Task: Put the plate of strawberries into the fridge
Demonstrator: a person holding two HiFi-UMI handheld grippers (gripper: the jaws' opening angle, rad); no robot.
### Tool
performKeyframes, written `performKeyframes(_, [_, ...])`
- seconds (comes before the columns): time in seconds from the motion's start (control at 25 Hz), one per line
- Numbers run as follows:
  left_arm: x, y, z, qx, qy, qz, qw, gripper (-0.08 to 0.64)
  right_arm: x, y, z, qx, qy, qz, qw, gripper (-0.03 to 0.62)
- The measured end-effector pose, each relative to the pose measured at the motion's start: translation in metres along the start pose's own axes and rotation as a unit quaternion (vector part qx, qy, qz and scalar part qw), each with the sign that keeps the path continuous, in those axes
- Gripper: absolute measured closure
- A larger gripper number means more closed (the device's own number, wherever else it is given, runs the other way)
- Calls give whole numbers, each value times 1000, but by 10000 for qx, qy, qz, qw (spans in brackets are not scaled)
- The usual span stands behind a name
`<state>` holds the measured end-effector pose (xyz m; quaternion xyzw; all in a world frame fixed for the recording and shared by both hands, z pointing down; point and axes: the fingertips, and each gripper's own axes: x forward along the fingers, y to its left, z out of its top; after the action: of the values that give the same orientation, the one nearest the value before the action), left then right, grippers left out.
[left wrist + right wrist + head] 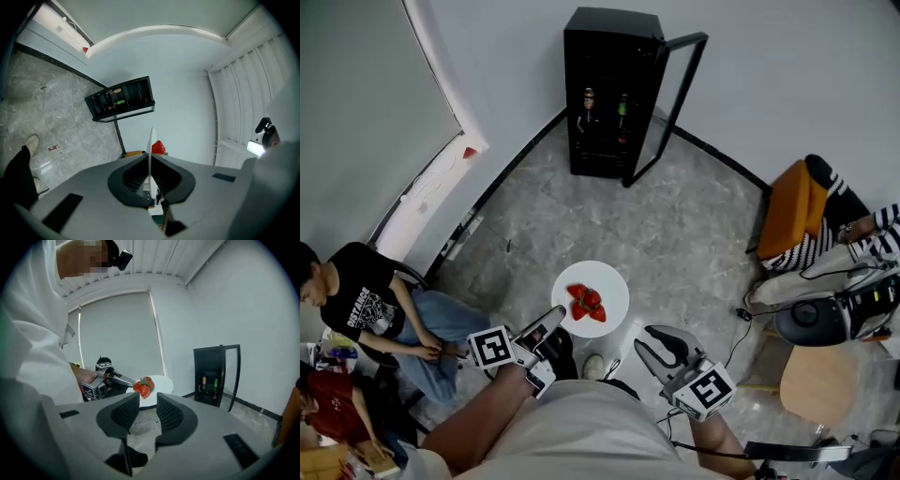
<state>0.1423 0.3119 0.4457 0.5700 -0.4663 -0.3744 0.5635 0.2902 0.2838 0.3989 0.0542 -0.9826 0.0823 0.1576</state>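
White plate (609, 281), red strawberries (586, 303) — black fridge (609, 94) at twelve o'clock. Grey mottled floor (684, 234); orange chair (794, 211) at three o'clock, a black-and-white striped sleeve (886, 217) beside it.

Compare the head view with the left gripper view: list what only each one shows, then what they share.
Head view only: the right tool, open and holding nothing, the orange chair, a seated person in a black shirt, and the white plate seen face-on. Left gripper view only: the plate edge-on, clamped between the jaws of the left tool, plus slatted panels at the right. Both: the black fridge with its door open, bottles inside, and the strawberries on the plate.
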Motion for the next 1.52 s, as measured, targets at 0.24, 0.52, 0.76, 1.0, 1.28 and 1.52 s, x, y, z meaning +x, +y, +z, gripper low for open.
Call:
performKeyframes(0.24, [60,18,64,203,6,-63,9998,536,42,-63,16,-21,31,-144,9999,472])
performKeyframes(0.52, [148,26,165,395,215,-100,9989,536,113,-148,63,-91,104,-339,9993,472])
performKeyframes(0.76, [198,33,252,629,430,-123,9970,537,186,-204,99,-113,31,-528,9985,472])
performKeyframes(1.0, [227,43,294,496,198,-21,9986,536,217,-241,120,-186,9,-487,9986,472])
performKeyframes(1.28, [300,58,371,484,-228,103,9985,537,276,-327,142,-183,65,-143,9997,472])
performKeyframes(1.52, [394,70,440,424,-706,258,9963,537,315,-426,169,-258,164,297,9991,472])
